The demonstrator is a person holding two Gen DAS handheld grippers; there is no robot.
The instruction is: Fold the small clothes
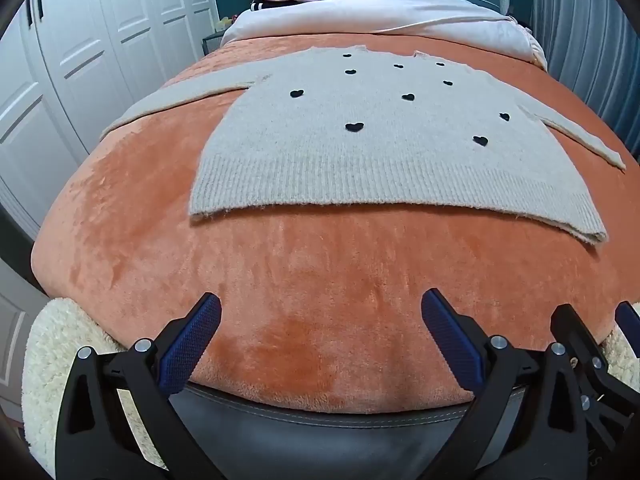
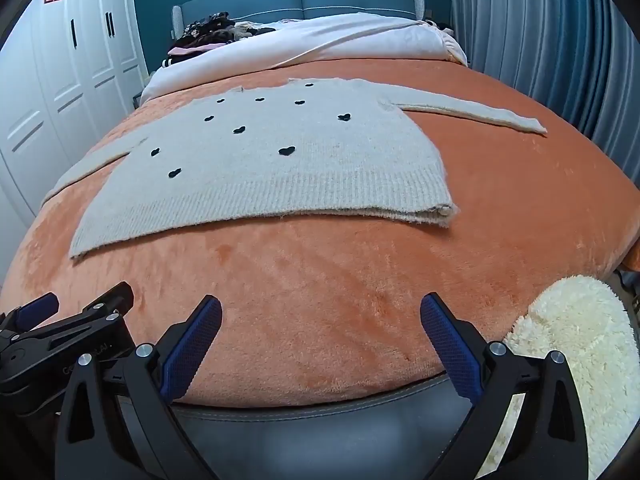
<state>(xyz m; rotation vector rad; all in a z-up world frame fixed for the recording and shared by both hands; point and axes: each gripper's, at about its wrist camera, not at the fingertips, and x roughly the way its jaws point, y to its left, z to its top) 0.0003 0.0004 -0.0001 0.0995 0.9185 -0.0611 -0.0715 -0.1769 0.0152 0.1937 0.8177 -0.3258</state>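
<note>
a light grey knit sweater (image 1: 360,152) with small black hearts lies flat on the orange plush blanket (image 1: 320,300) covering the bed, both sleeves spread out to the sides and the ribbed hem toward the cameras. the left gripper (image 1: 320,336) hangs over the bare blanket near the foot of the bed, its 2 blue-padded fingers wide apart with nothing between them. the right gripper (image 2: 320,336) sits just beside it, also spread wide and empty. a pile of dark clothes (image 2: 208,34) rests by the blue headboard (image 2: 300,0), well apart from the sweater.
</note>
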